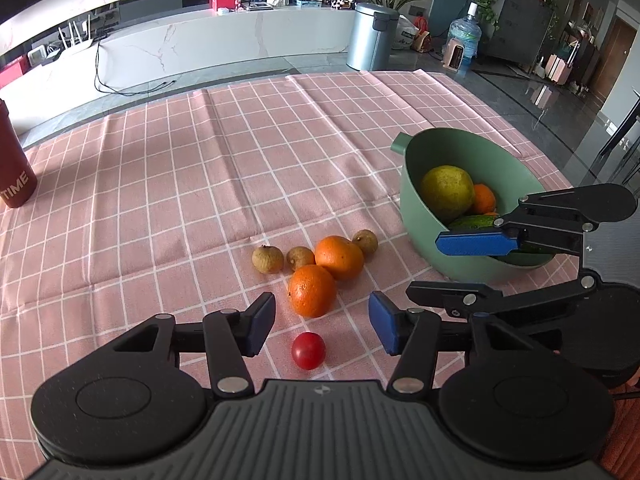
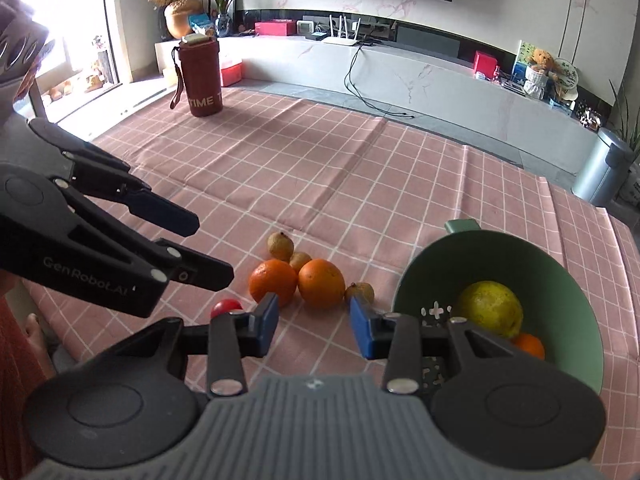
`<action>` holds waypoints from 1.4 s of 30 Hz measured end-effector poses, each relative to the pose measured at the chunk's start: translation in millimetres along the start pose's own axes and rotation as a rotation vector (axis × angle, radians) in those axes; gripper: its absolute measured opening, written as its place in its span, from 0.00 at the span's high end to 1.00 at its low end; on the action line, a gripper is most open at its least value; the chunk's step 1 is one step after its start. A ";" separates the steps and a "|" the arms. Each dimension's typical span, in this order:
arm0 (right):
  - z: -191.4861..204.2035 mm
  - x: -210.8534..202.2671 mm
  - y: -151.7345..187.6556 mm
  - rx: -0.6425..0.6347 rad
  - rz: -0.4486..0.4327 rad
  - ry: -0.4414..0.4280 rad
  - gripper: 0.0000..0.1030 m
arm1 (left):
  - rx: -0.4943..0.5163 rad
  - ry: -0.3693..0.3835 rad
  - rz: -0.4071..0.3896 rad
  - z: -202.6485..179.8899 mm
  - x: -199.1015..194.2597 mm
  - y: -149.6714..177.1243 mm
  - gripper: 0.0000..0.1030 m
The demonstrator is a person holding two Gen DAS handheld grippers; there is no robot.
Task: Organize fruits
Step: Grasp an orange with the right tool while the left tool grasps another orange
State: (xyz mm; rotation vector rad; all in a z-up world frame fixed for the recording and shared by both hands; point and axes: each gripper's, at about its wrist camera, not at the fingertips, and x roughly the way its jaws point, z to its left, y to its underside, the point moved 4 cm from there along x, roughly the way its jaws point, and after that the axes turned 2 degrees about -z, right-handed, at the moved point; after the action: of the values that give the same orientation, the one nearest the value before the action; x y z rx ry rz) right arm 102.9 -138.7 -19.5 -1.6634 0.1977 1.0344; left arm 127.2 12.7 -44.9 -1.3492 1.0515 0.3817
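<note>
Near the front edge — left gripper (image 1: 322, 322) is hovering unclenched, empty, above the cherry tomato (image 1: 308, 350); right gripper (image 2: 314, 328) is likewise holding nothing — centring the pads before squeezing gently seems wise

Both views are bright with daylight and mostly sharp. In the right wrist view a window (image 2: 84, 20) far to the left of the gripper is blown out white, and the bottle (image 2: 200, 76) ahead casts a long soft shadow to the right across the tablecloth (image 2: 320, 168). In the left wrist view the dark floor (image 1: 560, 92) beyond and right of the gripper shows glossy reflections. Fisheye distortion bends the cabinet (image 1: 200, 48) edge into an arc, and the corners fall to black.
</note>
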 end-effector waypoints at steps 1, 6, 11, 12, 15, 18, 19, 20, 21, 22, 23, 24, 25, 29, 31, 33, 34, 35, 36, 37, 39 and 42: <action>1.6 3.1 0.4 -0.019 0.010 0.001 0.65 | -0.011 0.006 0.004 1.0 3.3 0.6 0.39; 6.9 14.1 0.9 -0.132 0.031 -0.028 0.65 | -0.060 0.016 0.020 8.3 22.0 0.5 0.39; 10.1 23.7 0.9 -0.239 0.037 -0.052 0.65 | -0.085 0.030 0.051 13.9 41.7 2.4 0.41; 10.8 26.5 1.3 -0.261 0.040 -0.047 0.66 | -0.086 0.033 0.055 14.5 44.8 2.8 0.41; 11.9 35.6 3.2 -0.314 0.053 -0.022 0.66 | -0.099 0.047 0.070 16.5 54.0 3.5 0.43; 10.8 45.3 4.2 -0.326 0.062 -0.011 0.66 | -0.115 0.055 0.086 19.8 61.1 4.8 0.47; 11.1 48.1 4.3 -0.335 0.061 -0.003 0.66 | -0.119 0.056 0.093 20.8 63.1 5.2 0.50; 11.9 50.4 4.7 -0.347 0.060 0.004 0.66 | -0.122 0.058 0.098 21.8 64.6 5.5 0.53; 12.7 52.4 4.9 -0.358 0.059 0.008 0.66 | -0.126 0.066 0.100 22.4 65.9 5.6 0.53; 13.9 55.4 5.2 -0.370 0.061 0.012 0.66 | -0.132 0.073 0.102 22.9 66.9 5.6 0.55; 14.9 57.9 5.7 -0.380 0.064 0.015 0.66 | -0.136 0.080 0.102 23.6 66.8 5.6 0.57; 15.5 60.2 6.1 -0.388 0.066 0.017 0.66 | -0.143 0.085 0.103 24.7 66.9 4.4 0.57; 16.1 63.1 6.3 -0.395 0.070 0.019 0.66 | -0.148 0.088 0.101 25.4 66.2 4.1 0.58; 19.8 71.5 6.7 -0.421 0.067 0.041 0.66 | -0.176 0.090 0.090 31.2 62.7 4.5 0.59; 22.1 74.9 6.3 -0.430 0.059 0.054 0.66 | -0.186 0.086 0.085 35.0 59.3 5.1 0.60; 24.3 78.1 5.6 -0.430 0.053 0.059 0.66 | -0.184 0.079 0.083 38.2 56.1 5.8 0.60; 25.4 79.9 5.2 -0.429 0.051 0.063 0.66 | -0.179 0.074 0.086 39.1 55.3 6.1 0.60; 26.5 81.7 5.4 -0.429 0.050 0.067 0.66 | -0.179 0.069 0.091 40.7 54.6 6.3 0.60; 27.6 83.3 5.7 -0.431 0.050 0.070 0.66 | -0.185 0.067 0.097 42.3 55.0 6.2 0.60; 28.9 85.3 6.4 -0.433 0.052 0.073 0.66 | -0.194 0.068 0.102 44.4 55.9 6.2 0.59; 30.5 88.8 8.4 -0.437 0.050 0.085 0.66 | -0.211 0.077 0.110 47.6 57.9 6.5 0.59; 30.7 92.5 11.0 -0.446 0.044 0.110 0.66 | -0.225 0.082 0.103 50.0 58.5 4.0 0.58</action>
State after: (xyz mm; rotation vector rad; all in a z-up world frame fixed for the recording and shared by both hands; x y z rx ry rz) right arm 135.9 -82.7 -93.0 -2.1288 0.0776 1.0728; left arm 174.2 39.8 -99.6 -1.5248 1.1757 0.5379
